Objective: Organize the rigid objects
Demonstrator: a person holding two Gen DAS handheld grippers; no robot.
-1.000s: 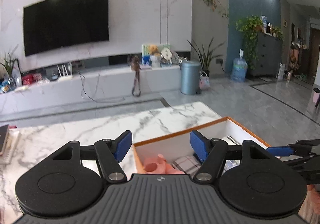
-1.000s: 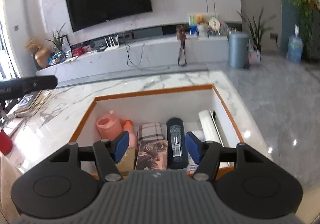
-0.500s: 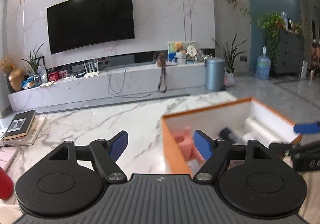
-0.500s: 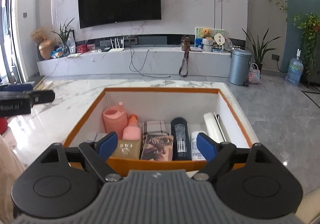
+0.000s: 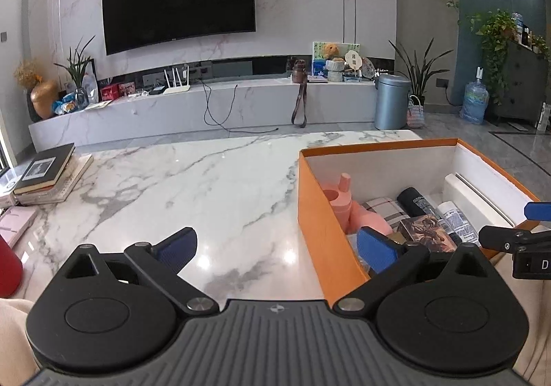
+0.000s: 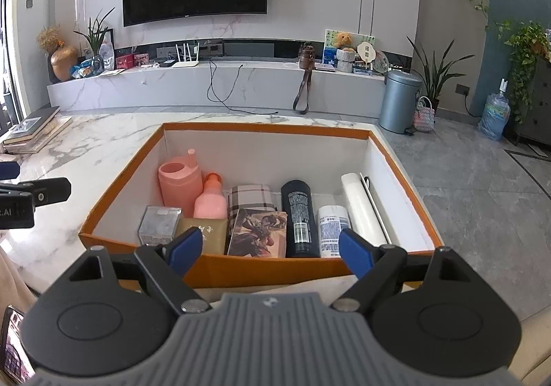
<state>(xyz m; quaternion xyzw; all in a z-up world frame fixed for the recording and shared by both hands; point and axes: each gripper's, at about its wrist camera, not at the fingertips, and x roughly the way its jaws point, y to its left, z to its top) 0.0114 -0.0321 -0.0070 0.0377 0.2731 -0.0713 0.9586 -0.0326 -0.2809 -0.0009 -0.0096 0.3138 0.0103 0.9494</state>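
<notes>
Orange box (image 6: 275, 267) set on marble, open-topped, pink bottles (image 6: 210, 201) upright at left, black can (image 6: 299, 217) and white roll (image 6: 361, 207) laid flat

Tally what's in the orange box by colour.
In the orange box, right wrist view:
Pink: 2 (jug, bottle)
Black: 1 (can)
White: 2 (small bottle, roll)
Plaid: 1 (pouch)
Clear: 1 (cube case)
Gold: 1 (flat box)
Printed artwork: 1 (card box)
Total: 9

Marble table (image 5: 206, 186): orange box (image 6: 261, 265) right, book stack (image 5: 48, 176) far left corner.
</notes>
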